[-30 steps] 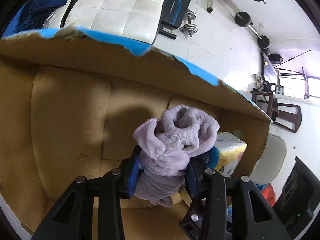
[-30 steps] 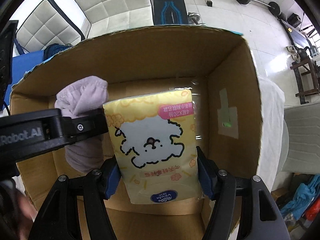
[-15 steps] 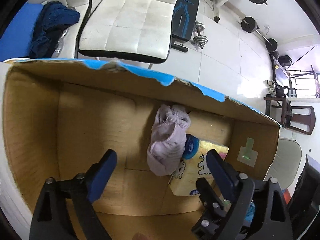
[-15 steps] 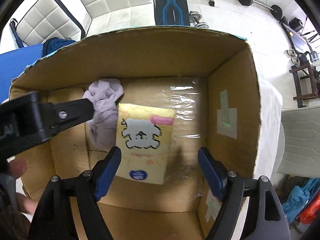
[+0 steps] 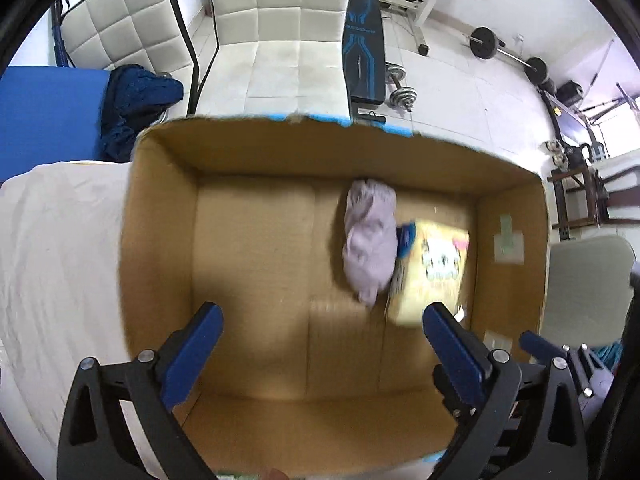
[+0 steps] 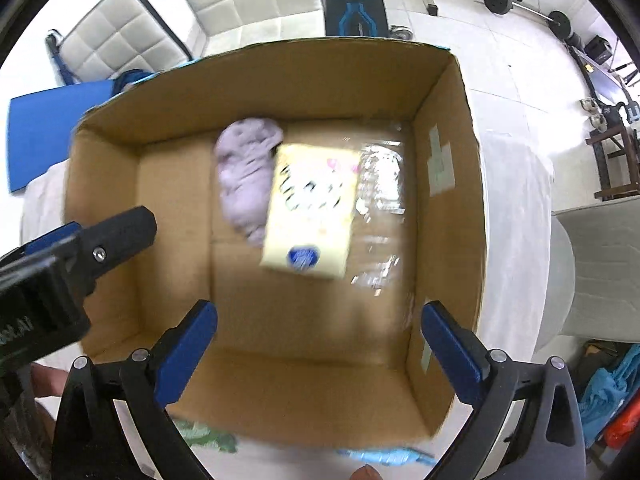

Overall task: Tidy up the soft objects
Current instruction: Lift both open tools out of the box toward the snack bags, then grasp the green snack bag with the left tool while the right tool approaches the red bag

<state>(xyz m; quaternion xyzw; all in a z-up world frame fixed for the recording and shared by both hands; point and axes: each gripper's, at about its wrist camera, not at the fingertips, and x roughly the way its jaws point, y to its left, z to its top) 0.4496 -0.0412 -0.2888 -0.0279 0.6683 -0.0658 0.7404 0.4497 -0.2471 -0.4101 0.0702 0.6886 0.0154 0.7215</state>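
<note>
A lilac fleece cloth (image 5: 370, 236) lies on the floor of an open cardboard box (image 5: 160, 240), against a yellow tissue pack (image 5: 434, 268) to its right. In the right wrist view the cloth (image 6: 244, 180) and the pack (image 6: 312, 212) lie side by side in the box (image 6: 448, 208). My left gripper (image 5: 322, 336) is open and empty above the box's near side; it also shows in the right wrist view (image 6: 80, 248). My right gripper (image 6: 320, 336) is open and empty above the box.
The box stands on a white cloth-covered surface (image 5: 60, 260). White padded chairs (image 5: 280, 40), a blue mat (image 5: 48, 112), a dark blue garment (image 5: 136, 100) and gym weights (image 5: 400, 92) lie beyond. Green and blue fabric (image 6: 208, 436) lies by the box's near edge.
Both grippers let go: the cloth and the tissue pack dropped into the box. Both grippers then rose and pulled back, so the whole box shows.
</note>
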